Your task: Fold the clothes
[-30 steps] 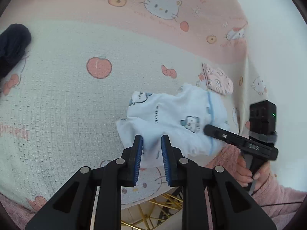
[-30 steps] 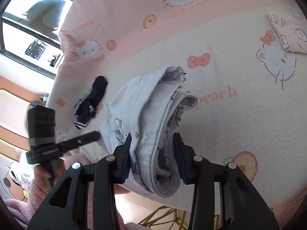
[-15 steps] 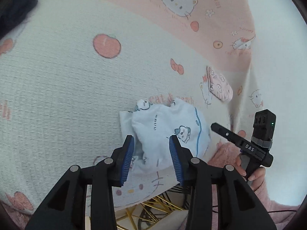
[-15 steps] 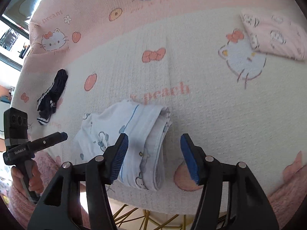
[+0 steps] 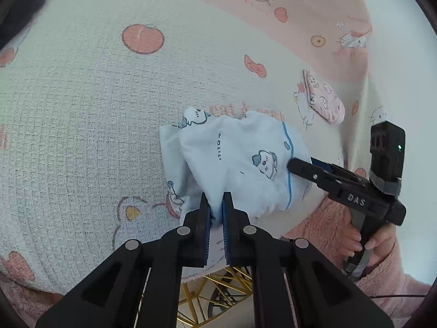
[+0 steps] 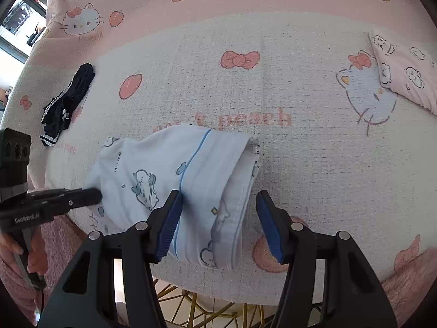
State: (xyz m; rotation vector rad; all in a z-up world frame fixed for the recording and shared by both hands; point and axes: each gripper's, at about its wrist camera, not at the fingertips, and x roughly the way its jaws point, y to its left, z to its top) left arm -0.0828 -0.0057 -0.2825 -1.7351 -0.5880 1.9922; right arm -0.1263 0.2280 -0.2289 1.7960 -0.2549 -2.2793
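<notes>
- Left gripper (image 5: pixel 216 210) is clamped on the near edge of a pale blue garment (image 5: pixel 240 161), its blue-padded jaws pinched together with a fold of the cloth between them.
- Right gripper (image 6: pixel 218 218) stands with its jaws wide apart, one on each side of the garment's folded right end, gripping nothing; the inner finger's pad (image 6: pixel 169 224) sits against the cloth.
- Printed with small cartoon animals and a thin blue stripe, the garment (image 6: pixel 174 169) lies bunched and partly folded near the front edge of a table covered by a cream and pink cartoon-cat blanket (image 6: pixel 314 150).
- A person's hand (image 5: pixel 368 242) in a fluffy pink sleeve (image 5: pixel 390 281) grips the handle of the right gripper, seen from the left camera.
- A dark striped garment (image 6: pixel 68 101) lies crumpled well apart to the left on the blanket.
- A folded pink printed garment (image 6: pixel 404 73) rests at the far right.
- Gold wire legs (image 6: pixel 191 306) show beneath the table edge.
</notes>
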